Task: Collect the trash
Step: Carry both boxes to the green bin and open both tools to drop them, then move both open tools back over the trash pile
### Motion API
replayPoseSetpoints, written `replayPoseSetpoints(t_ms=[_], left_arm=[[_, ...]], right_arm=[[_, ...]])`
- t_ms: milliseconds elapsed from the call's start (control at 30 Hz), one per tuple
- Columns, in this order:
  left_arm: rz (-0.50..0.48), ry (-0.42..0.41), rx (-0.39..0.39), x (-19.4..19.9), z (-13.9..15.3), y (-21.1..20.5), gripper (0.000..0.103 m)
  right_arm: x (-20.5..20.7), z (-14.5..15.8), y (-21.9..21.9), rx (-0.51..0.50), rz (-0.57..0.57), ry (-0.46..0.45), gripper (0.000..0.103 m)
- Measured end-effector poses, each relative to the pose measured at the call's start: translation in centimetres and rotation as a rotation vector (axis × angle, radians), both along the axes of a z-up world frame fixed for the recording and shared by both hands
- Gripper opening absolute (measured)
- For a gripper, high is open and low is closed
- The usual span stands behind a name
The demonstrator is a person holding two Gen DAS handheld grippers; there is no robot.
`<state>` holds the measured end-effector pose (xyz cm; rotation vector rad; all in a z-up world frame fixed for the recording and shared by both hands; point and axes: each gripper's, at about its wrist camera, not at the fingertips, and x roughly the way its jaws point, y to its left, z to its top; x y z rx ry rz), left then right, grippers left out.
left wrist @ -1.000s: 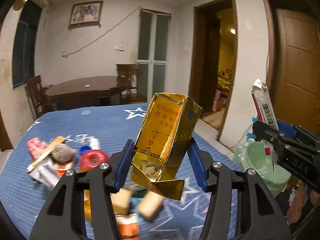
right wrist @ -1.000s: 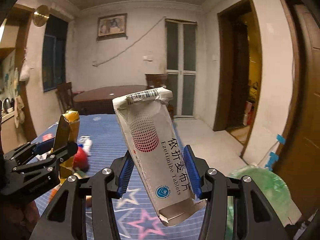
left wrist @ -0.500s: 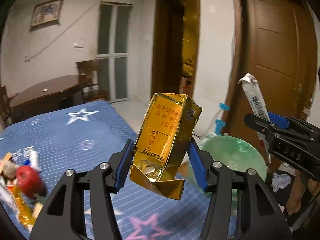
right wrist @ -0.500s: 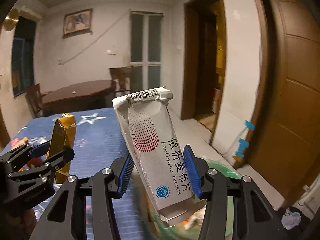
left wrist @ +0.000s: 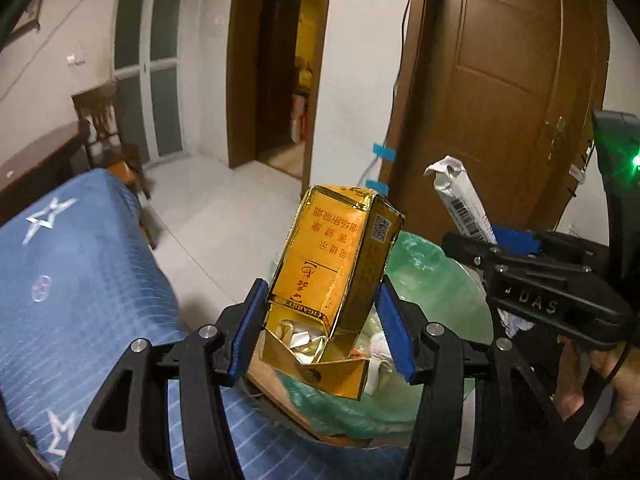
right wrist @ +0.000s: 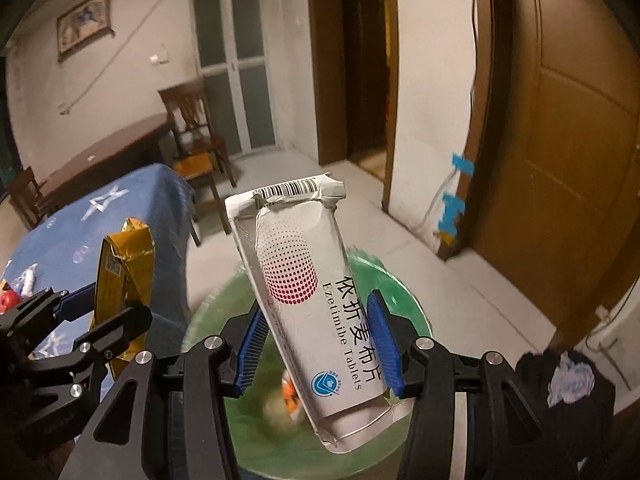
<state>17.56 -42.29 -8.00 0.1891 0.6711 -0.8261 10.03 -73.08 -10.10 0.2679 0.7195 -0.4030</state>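
My left gripper (left wrist: 322, 330) is shut on a crumpled gold cigarette pack (left wrist: 332, 268), its lid flap hanging open below. My right gripper (right wrist: 316, 346) is shut on a torn white tablet box (right wrist: 308, 296) with a red dotted circle. Both hang over a bin lined with a green bag (right wrist: 372, 280), which holds some trash. In the left wrist view the bin (left wrist: 432, 276) lies just behind the pack, with the right gripper (left wrist: 496, 248) and the white box (left wrist: 460, 200) to the right. In the right wrist view the left gripper (right wrist: 96, 308) and the gold pack (right wrist: 124, 264) are at the left.
The table with a blue star-patterned cloth (left wrist: 72, 272) borders the bin on the left; a few trash items (right wrist: 16, 292) lie on it. A closed brown door (right wrist: 568, 152), an open doorway (left wrist: 288, 72), a wooden chair (right wrist: 192, 128) and a dark heap on the floor (right wrist: 568, 376) surround the spot.
Both grippers have swung right and down, away from the table's trash pile, and now hang over the green-lined bin. Each keeps its grip on its box.
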Motion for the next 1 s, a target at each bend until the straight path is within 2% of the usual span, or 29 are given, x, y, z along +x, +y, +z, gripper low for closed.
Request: replayPoseSetpoints(t_ms=[167,233,567,600,633,700,1000], left_arm=[[-0.009,0.037,0.033,0.8,-1.4,-1.6,0.053],[-0.008,0.043,0.042,1.0,-1.8,-1.8,0.053],[-0.002,0.053,0.053,0.7,-2.4,-3.3,0.056],[-0.002,0.055,0.053,0.7,-2.4,-3.3,0.060],[-0.002,0.057,0.052,0.8,-2.4,-3.3,0.070],[0.006,0.044,0.050,0.7,-2.4,-3.2,0.079],[0.027,0.048,0.058,0.9,-2.5,-2.0,0.081]], right_arm=[[1.0,-3.1,-1.2,0.043,-0.016,0.034,0.050],[0.8,-3.5,0.3,0.047,-0.018,0.038,0.050],[2.0,-3.9,1.1,0.049,-0.014,0.032,0.052],[1.8,-3.8,1.5,0.050,-0.013,0.029,0.053],[1.9,-3.7,1.7,0.055,-0.012,0.026,0.054],[1.8,-3.6,1.8,0.054,-0.017,0.020,0.057],[0.6,-3.6,2.0,0.065,-0.044,-0.004,0.059]])
